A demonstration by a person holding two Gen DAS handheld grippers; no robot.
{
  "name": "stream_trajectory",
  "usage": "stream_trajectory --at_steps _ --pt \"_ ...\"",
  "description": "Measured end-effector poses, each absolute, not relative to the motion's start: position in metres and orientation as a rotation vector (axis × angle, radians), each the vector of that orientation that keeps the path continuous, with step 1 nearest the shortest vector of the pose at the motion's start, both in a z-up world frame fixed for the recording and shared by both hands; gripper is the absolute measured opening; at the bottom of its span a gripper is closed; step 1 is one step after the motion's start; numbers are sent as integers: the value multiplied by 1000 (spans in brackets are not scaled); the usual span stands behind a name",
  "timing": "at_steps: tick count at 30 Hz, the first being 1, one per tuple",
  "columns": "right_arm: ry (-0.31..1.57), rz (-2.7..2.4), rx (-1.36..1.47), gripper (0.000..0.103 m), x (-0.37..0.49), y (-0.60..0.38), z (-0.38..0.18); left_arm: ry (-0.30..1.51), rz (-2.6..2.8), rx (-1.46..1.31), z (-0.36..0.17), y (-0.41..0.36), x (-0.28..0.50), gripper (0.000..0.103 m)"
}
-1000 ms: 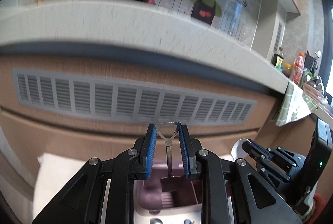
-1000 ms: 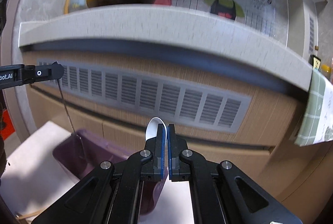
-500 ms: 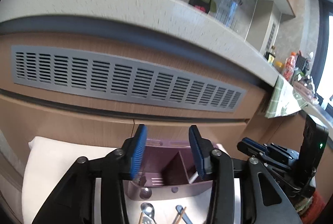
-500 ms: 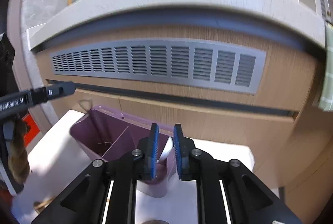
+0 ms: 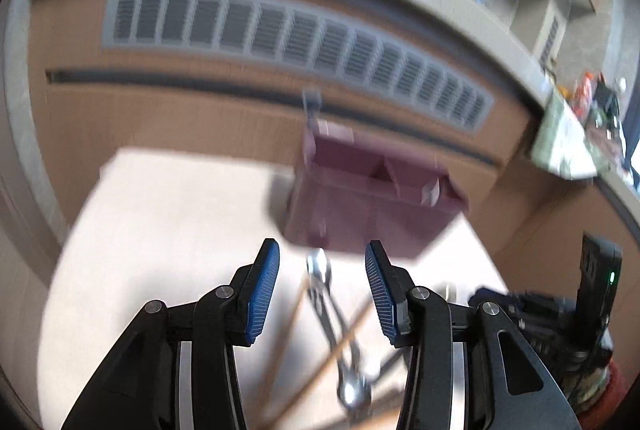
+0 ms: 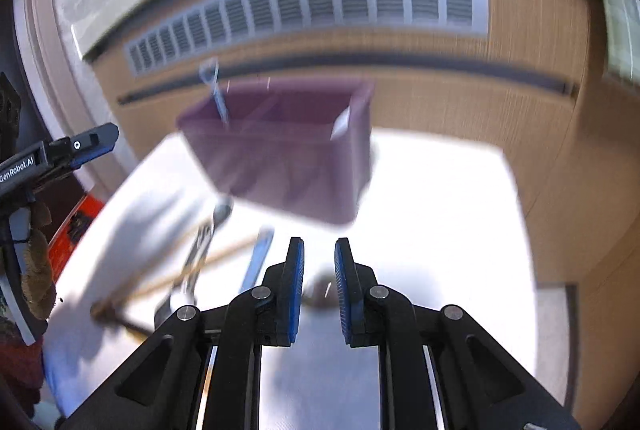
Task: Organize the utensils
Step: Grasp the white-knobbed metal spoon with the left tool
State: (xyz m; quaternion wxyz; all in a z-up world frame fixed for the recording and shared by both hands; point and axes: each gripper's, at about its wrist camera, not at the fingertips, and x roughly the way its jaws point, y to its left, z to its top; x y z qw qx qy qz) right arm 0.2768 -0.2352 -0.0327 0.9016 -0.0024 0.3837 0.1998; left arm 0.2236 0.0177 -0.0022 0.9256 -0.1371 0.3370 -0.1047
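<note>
Wood-grain cabinet fronts (image 5: pixel 224 118) with a long grey vent (image 5: pixel 296 42) fill the background, and a pale table (image 5: pixel 160 230) stands in front of them. At the table's far edge sits the purple caddy (image 5: pixel 372 198), divided into compartments. A metal utensil handle (image 6: pixel 214 90) stands up out of its left compartment, and something white (image 6: pixel 340 122) shows in the right one; blur hides what either is exactly.

Nearer the front edge lies a loose pile: two wooden chopsticks (image 5: pixel 340 346) crossing over metal spoons (image 5: pixel 320 270), with a flat metal handle (image 6: pixel 256 262) just beside them. A dark rounded thing sits on the table just beyond the right gripper, too blurred to name.

The left gripper (image 5: pixel 322 282) hangs over the pile with its jaws spread wide and nothing between them. The right gripper (image 6: pixel 319 278) is parted more narrowly and is also empty.

The risk, as I judge it, lies in the tangle. Closing on one spoon may catch a chopstick as well, or drag the crossed pieces and roll a chopstick off the front edge. Thin metal lying flat gives the pads little to bite, so a shallow grip could slip. The two grippers work near each other and could collide. A clumsy drop against the rim could tip the light caddy.
</note>
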Motion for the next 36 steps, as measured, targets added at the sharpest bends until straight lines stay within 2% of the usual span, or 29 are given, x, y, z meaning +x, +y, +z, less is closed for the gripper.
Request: stream_trajectory --at_steps 8,10,12,34,36 --pt "798 425 -40 15 241 -224 -52 798 -235 -205 -43 -32 186 44" --pt "790 398 -30 15 237 -230 -53 818 -221 -200 -49 -41 186 38" --pt "779 369 -23 15 234 -236 -53 834 -212 -184 -54 -48 189 28" --pt "779 320 77 15 226 -260 -65 863 -73 -16 -76 -81 220 26" --pt "778 315 71 15 226 -259 -66 860 -93 -18 -74 -77 216 22"
